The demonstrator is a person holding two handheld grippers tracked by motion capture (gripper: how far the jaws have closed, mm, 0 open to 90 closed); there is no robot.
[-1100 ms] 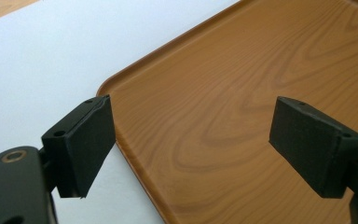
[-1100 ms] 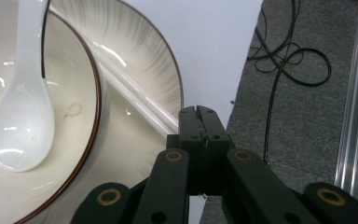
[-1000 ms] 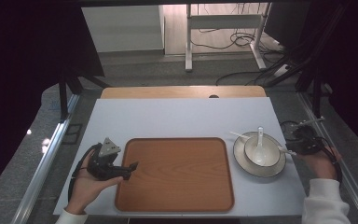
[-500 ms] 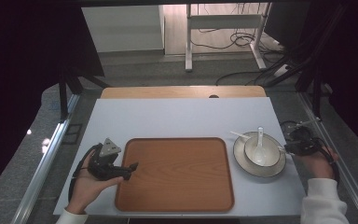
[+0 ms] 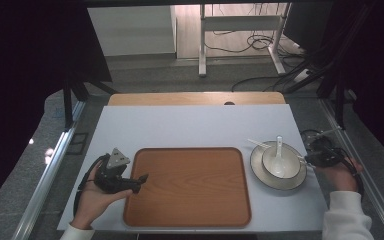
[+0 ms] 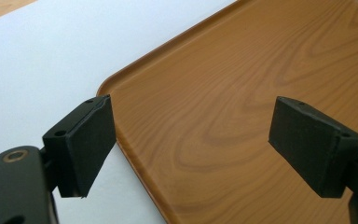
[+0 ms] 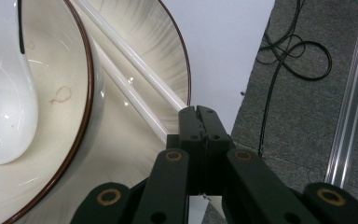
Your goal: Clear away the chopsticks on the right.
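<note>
A wooden tray (image 5: 187, 185) lies at the middle front of the white table (image 5: 190, 125). My left gripper (image 5: 139, 182) rests at the tray's left edge, open, with nothing between its fingers; the left gripper view has its jaws (image 6: 191, 140) spread over the tray's corner (image 6: 223, 93). Right of the tray a cream plate (image 5: 260, 172) carries a bowl (image 5: 287, 167) with a white spoon (image 5: 279, 150) in it and white chopsticks (image 5: 257, 143). My right gripper (image 5: 307, 159) is at the plate's right rim. Its jaws (image 7: 198, 114) are shut beside the chopsticks' ends (image 7: 130, 58), over the plate (image 7: 121, 154).
A wooden strip (image 5: 195, 98) borders the table's far edge. Grey floor with black cables (image 7: 298, 51) and a metal rail (image 7: 354, 93) lies just past the table's right side. A desk frame (image 5: 240, 30) stands beyond.
</note>
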